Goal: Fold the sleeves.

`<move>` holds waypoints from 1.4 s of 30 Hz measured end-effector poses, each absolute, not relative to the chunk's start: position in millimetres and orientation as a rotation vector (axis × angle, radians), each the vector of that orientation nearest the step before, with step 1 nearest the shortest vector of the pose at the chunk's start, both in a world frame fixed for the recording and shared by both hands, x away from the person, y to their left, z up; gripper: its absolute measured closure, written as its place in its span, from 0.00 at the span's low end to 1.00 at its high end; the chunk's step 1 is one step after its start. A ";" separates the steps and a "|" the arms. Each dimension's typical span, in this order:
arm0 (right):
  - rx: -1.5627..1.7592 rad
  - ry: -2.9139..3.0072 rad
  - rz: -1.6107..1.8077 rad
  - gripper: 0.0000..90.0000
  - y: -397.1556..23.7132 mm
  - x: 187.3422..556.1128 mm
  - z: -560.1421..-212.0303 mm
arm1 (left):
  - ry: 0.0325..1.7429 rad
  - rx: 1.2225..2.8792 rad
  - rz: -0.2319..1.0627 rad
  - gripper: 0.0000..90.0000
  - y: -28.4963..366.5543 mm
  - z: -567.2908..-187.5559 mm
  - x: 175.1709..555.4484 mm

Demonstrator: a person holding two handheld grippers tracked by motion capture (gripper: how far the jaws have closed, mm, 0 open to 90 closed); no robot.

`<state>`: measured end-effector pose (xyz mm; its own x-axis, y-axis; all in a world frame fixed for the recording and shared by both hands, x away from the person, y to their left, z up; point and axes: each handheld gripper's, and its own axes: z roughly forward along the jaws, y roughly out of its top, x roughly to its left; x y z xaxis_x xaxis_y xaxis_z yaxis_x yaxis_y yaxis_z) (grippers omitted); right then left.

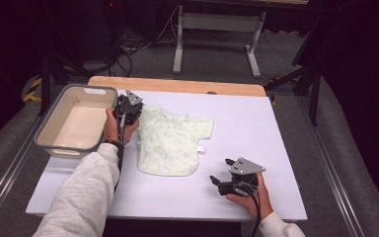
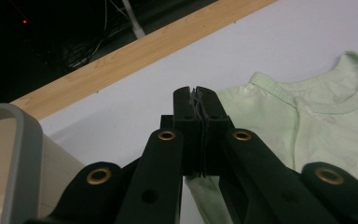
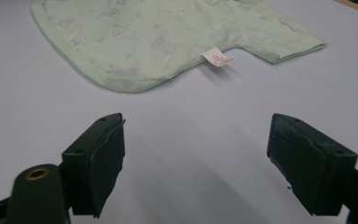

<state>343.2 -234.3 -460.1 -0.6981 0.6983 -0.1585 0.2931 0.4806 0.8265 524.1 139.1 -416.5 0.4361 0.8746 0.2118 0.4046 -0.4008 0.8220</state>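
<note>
The pale green printed cotton baby shirt (image 1: 170,139) lies flat on the white table (image 1: 256,128); the left gripper (image 2: 196,100) pinches its sleeve edge, the right gripper (image 3: 196,161) gapes nearby, beside a grey plastic tub (image 1: 76,121).

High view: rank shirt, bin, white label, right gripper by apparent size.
1. Bin and shirt: too alike in spread to rank.
2. Right gripper, clearly smaller, though nearer the camera.
3. White label, a tiny tab at the shirt's edge.
</note>
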 end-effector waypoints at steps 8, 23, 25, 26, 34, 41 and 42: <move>0.800 2.277 1.104 0.22 -231.0 343.2 -462.2 | 0.989 2.005 0.793 0.98 131.9 -417.9 518.1; 0.796 2.283 1.111 0.21 -231.3 343.8 -463.1 | 0.909 2.004 0.792 0.98 129.3 -408.4 507.6; 0.793 2.290 1.116 0.21 -230.6 343.9 -464.5 | 0.883 2.029 0.810 0.98 123.3 -411.4 504.0; 0.788 2.292 1.112 0.21 -230.6 344.1 -465.1 | 0.853 2.043 0.811 0.98 117.7 -415.7 502.5; 0.785 2.294 1.113 0.21 -230.8 344.2 -465.5 | 0.777 2.041 0.774 0.98 106.5 -416.0 492.4; 0.786 2.290 1.108 0.21 -230.7 344.1 -465.0 | 0.694 2.116 0.772 0.98 93.9 -421.4 481.9; 0.782 2.290 1.111 0.21 -229.7 343.7 -464.7 | 0.691 2.140 0.755 0.98 91.3 -427.3 485.1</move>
